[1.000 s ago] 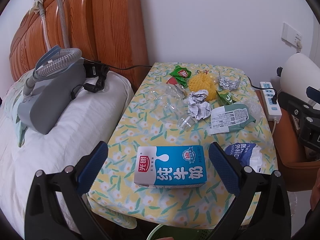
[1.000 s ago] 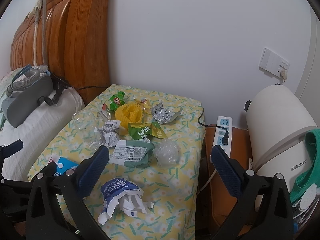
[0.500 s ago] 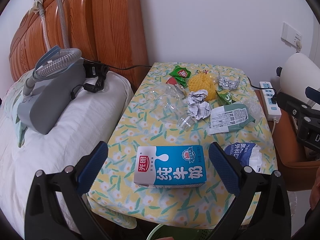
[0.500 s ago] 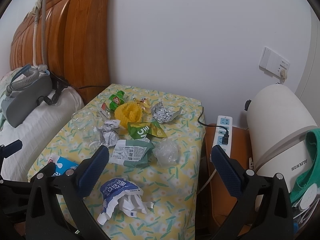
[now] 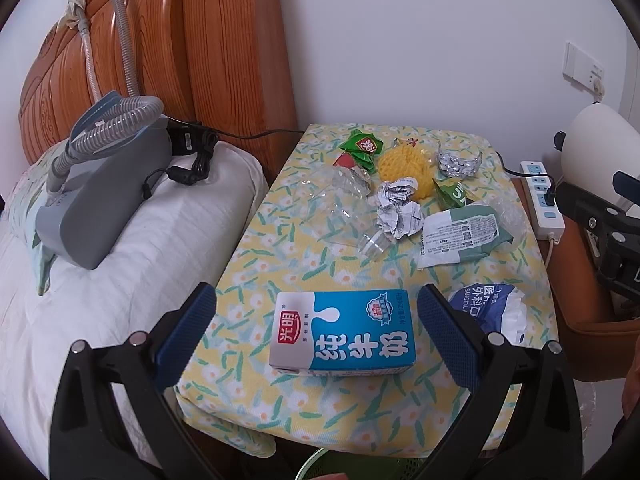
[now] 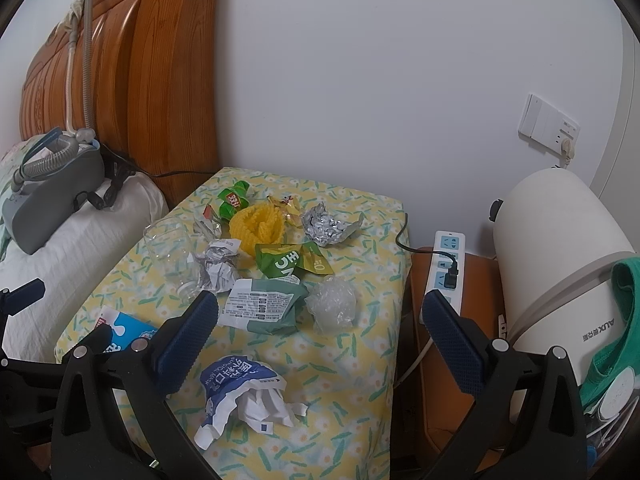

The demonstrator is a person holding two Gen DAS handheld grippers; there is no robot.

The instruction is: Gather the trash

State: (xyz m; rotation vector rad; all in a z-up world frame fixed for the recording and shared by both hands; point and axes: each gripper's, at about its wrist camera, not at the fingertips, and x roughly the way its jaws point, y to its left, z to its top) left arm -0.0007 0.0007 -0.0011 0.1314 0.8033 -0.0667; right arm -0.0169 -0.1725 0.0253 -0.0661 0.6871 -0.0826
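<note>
We hold both grippers above the near edge of the bedside table (image 5: 256, 240), which is covered in a yellow floral cloth. Left gripper (image 5: 316, 324): jaws spread wide, holding nothing, framing the milk carton (image 5: 344, 330). The carton lies flat on its broad side near the front edge, with its long axis across the jaws. Right gripper (image 6: 320, 320): also spread and empty, hovering over the blue-and-white mask wrapper (image 6: 244, 392) at the front right.

Further back lie the crumpled paper ball (image 5: 398, 210), a clear plastic cup (image 5: 340, 208) on its side, a yellow foam net (image 5: 406, 170), foil (image 5: 458, 162) and green wrappers (image 5: 362, 148). A green bin rim (image 5: 360, 464) shows just below the table edge.

Handling judgement: the carton looks light, probably empty, stiff at its edges but crushable on its faces. We would grip across the short width, mid-length. The wrapper is limp and slick, so we would pinch its bunched white centre. The cup is thin and likely to slip or buckle.
</note>
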